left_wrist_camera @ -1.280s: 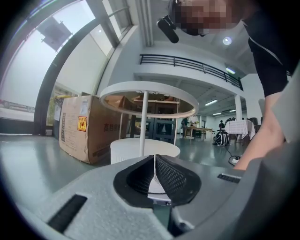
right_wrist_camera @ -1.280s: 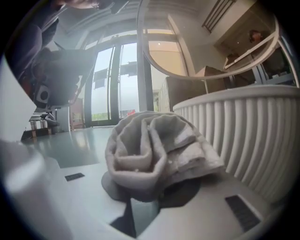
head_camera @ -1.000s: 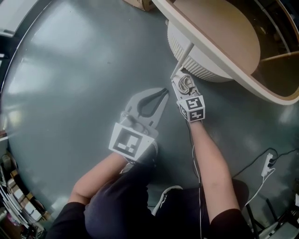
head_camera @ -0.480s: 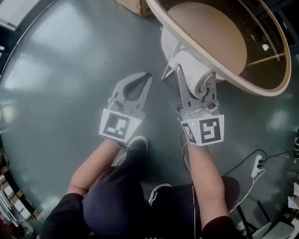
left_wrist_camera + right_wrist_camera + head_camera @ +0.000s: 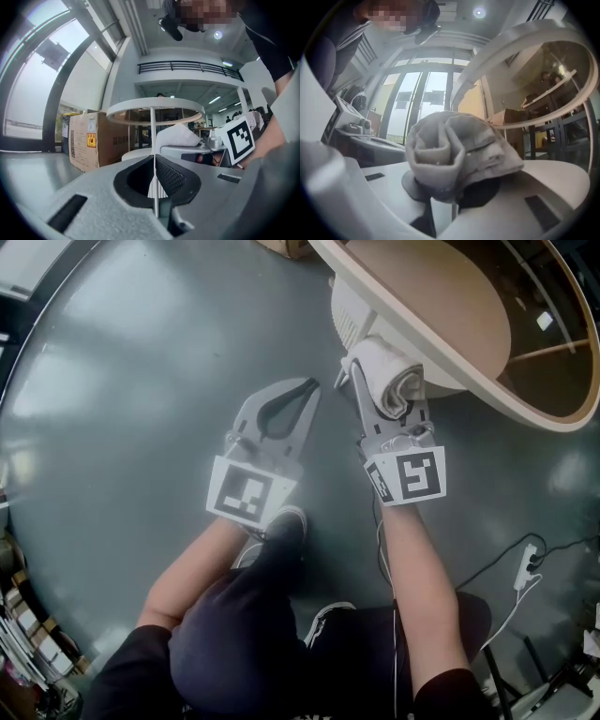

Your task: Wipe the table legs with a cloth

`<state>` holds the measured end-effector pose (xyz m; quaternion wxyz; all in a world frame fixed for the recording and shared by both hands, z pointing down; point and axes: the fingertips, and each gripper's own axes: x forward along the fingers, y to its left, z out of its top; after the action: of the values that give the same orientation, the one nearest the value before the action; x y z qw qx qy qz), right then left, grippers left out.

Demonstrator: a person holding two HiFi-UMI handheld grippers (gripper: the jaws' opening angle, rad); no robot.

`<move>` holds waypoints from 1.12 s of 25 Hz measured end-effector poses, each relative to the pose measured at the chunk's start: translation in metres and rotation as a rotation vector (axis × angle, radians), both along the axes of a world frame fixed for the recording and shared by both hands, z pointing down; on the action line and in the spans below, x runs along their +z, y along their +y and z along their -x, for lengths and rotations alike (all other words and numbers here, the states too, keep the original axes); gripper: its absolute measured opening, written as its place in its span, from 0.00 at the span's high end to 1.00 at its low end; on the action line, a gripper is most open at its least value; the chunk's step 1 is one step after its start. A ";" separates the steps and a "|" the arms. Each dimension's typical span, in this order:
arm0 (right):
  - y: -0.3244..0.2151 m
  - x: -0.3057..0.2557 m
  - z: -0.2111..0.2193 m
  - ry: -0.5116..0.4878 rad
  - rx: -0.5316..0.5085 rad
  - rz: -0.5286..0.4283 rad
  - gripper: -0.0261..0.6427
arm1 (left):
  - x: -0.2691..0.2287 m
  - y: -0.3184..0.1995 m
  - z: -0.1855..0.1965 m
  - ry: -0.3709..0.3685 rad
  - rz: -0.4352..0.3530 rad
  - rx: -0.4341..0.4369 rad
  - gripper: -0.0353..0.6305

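Note:
A rolled white cloth (image 5: 389, 376) is clamped in my right gripper (image 5: 380, 395), which is shut on it just below the white rim (image 5: 487, 395) of the round beige-topped table. In the right gripper view the cloth (image 5: 454, 150) fills the jaws, with the table rim (image 5: 511, 42) arching overhead. My left gripper (image 5: 309, 385) hangs over the grey floor to the left of the cloth, shut with nothing in it. The left gripper view shows the table's thin white leg (image 5: 152, 131) straight ahead, rising from the ribbed white base (image 5: 352, 315). In the head view the leg is hidden.
A cardboard box (image 5: 86, 140) stands left of the table, its corner (image 5: 281, 247) at the head view's top edge. A power strip with cable (image 5: 527, 563) lies at right. My legs and shoes (image 5: 281, 526) are below the grippers. Clutter lines the lower left edge.
My right gripper has come up from low beside the table base to just under the rim, and the cloth now shows in its jaws. The left gripper stayed shut and shifted only slightly.

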<state>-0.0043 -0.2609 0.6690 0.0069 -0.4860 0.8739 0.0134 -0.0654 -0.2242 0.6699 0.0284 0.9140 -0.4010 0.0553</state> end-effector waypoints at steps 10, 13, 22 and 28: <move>-0.012 0.131 -0.010 0.034 0.045 0.263 0.83 | 0.018 -0.005 -0.006 0.017 0.049 0.040 0.94; -0.016 0.163 -0.010 0.075 0.037 0.322 0.83 | 0.027 -0.006 -0.004 0.008 0.067 0.046 0.93; -0.019 0.242 -0.009 0.077 -0.034 0.477 0.83 | 0.056 -0.014 0.005 -0.020 0.120 0.050 0.93; -0.003 0.257 -0.015 0.101 -0.081 0.630 0.83 | 0.064 -0.010 0.008 -0.027 0.189 0.050 0.93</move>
<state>0.0111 -0.2638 0.9255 -0.1869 -0.4279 0.8528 -0.2340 -0.0731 -0.2346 0.7335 0.1080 0.9160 -0.3716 0.1058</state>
